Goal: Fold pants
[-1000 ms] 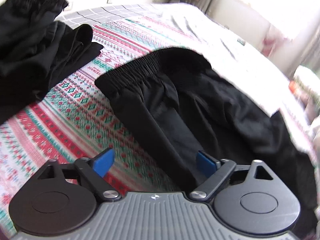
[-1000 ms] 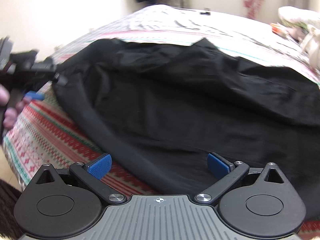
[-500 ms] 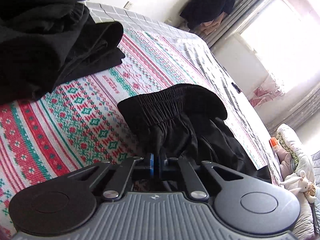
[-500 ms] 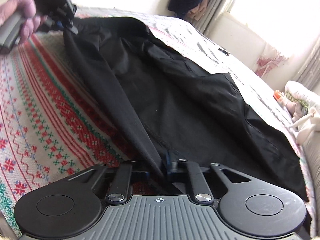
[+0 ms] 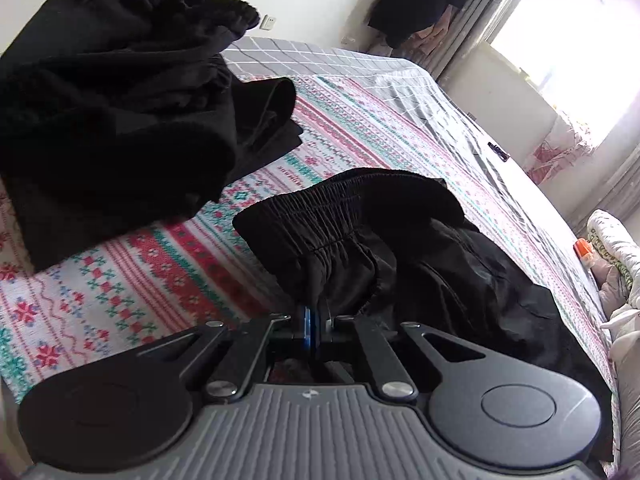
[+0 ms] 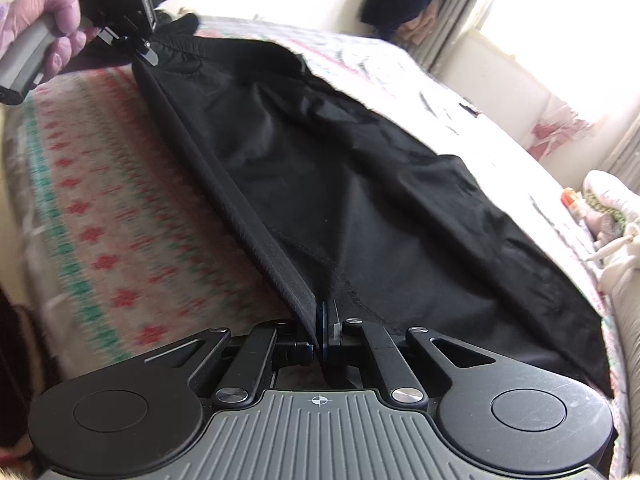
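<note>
**Around the bed**

A bed [image 5: 168,264] wears a cover patterned in red, green and white, with a grey checked sheet [image 5: 320,56] further back. A heap of dark clothes [image 5: 100,92] sits on it. Dark garments [image 5: 420,0] hang by the bright window [image 5: 560,28]. An orange object [image 5: 582,247] lies near a quilted bundle [image 5: 612,240].

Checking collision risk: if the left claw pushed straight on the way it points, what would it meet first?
The left claw is shut on the pants; their gathered waistband lies directly ahead. Depth beyond it is unclear.
</note>
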The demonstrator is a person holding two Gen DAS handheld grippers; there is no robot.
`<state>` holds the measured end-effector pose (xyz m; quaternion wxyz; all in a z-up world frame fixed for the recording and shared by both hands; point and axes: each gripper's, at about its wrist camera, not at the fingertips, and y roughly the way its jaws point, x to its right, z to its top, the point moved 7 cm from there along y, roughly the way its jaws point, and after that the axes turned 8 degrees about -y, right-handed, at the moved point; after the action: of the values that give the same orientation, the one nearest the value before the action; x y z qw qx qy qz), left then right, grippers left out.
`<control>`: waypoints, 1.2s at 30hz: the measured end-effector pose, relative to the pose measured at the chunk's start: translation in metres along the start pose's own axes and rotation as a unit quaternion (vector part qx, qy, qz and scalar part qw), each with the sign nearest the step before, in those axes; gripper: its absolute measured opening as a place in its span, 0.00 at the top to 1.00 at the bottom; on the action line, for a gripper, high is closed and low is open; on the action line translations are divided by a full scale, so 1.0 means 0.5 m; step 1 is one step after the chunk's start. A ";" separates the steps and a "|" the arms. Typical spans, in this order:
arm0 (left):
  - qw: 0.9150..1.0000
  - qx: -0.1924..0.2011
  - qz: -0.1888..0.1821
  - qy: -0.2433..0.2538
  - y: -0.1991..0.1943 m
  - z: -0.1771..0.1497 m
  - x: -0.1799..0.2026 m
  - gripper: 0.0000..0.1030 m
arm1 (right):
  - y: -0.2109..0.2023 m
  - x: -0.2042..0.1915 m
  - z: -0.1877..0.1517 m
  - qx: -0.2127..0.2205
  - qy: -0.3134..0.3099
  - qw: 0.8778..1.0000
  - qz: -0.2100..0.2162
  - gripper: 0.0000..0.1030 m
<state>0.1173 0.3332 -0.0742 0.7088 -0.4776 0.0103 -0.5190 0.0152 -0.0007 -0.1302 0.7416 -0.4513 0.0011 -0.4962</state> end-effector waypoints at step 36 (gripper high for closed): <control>0.956 -0.070 -0.043 0.283 -0.139 -0.253 0.218 0.02 | -0.151 0.259 -0.207 -0.007 0.253 0.964 0.080 0.18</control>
<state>0.0522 0.1673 -0.0428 0.6188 -0.3598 0.2260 -0.6608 -0.0212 -0.1732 -0.0829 0.7512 -0.3144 0.2283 -0.5336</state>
